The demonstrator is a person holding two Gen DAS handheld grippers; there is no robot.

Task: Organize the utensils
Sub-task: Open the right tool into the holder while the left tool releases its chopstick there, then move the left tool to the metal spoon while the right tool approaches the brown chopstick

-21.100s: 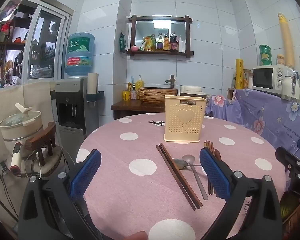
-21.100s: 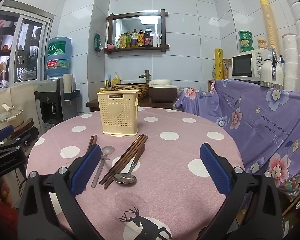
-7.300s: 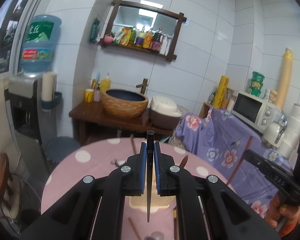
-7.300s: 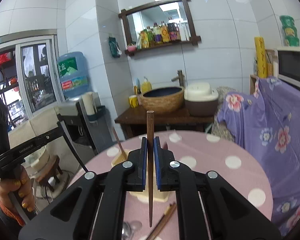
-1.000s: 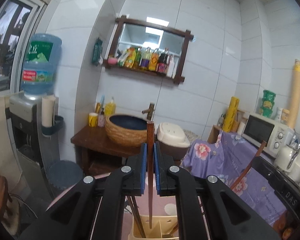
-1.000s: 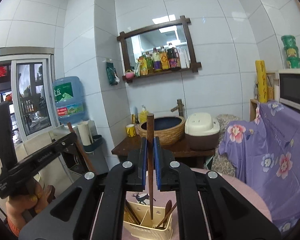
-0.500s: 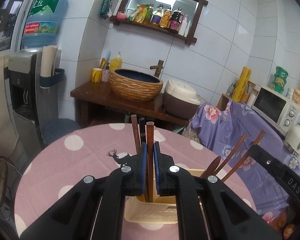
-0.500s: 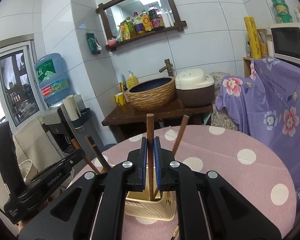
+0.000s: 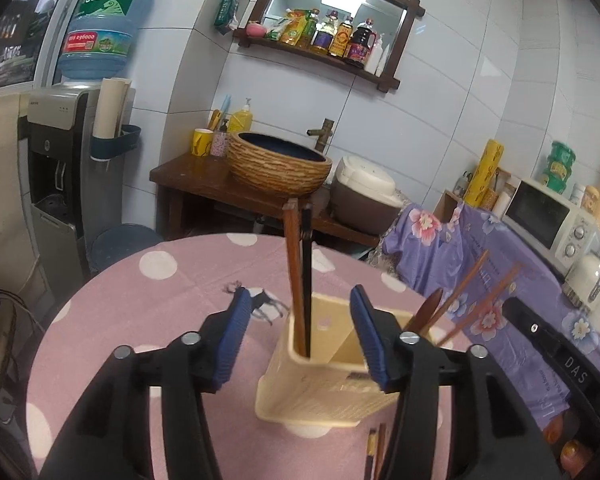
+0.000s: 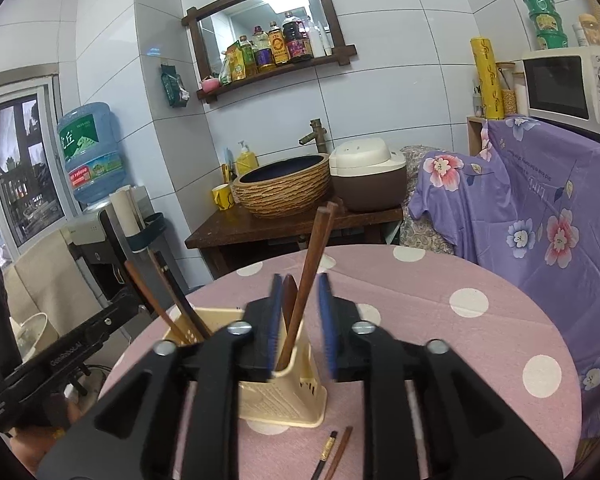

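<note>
Leaning chopsticks [image 10: 308, 276], tips down in holder [image 10: 284, 396]

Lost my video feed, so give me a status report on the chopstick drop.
Left gripper open, right gripper open. Chopsticks standing in the holder. Two chopsticks on table. Nothing in the way.
</note>
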